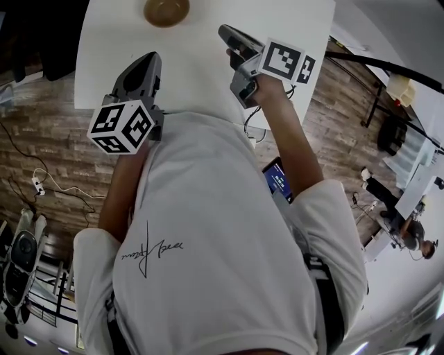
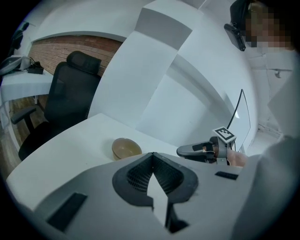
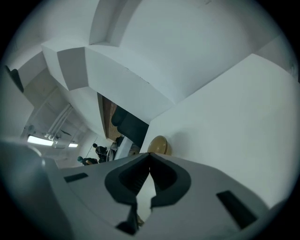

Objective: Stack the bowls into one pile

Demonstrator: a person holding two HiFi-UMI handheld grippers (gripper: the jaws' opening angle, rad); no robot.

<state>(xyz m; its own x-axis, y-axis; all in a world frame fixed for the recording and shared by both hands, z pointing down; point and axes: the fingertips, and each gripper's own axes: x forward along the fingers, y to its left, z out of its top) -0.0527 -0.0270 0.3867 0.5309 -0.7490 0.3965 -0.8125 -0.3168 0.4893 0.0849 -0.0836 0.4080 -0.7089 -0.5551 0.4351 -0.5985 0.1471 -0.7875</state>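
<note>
Bowl sits on table ahead of two closed pairs of jaws

Tan and round, the bowl stands near the far edge of the white table, beyond both grippers and well apart from each. Whether it is a single bowl or several nested together cannot be told. The left gripper is held over the near side of the table, its jaws pressed tip to tip with nothing between them. In the left gripper view the bowl lies past those tips and a little to their left. The right gripper reaches further out over the table. Its jaws also meet at the tips and are empty, and in the right gripper view the bowl shows just beyond them. Seen from the left gripper, the right gripper is to the right of the bowl, near it but not touching, with its nose pointing leftward. A marker cube rides at the rear of the left gripper, and a second cube at the rear of the right. A black chair stands beyond the table, off to the left gripper's left. A person in a white shirt holds both tools
</note>
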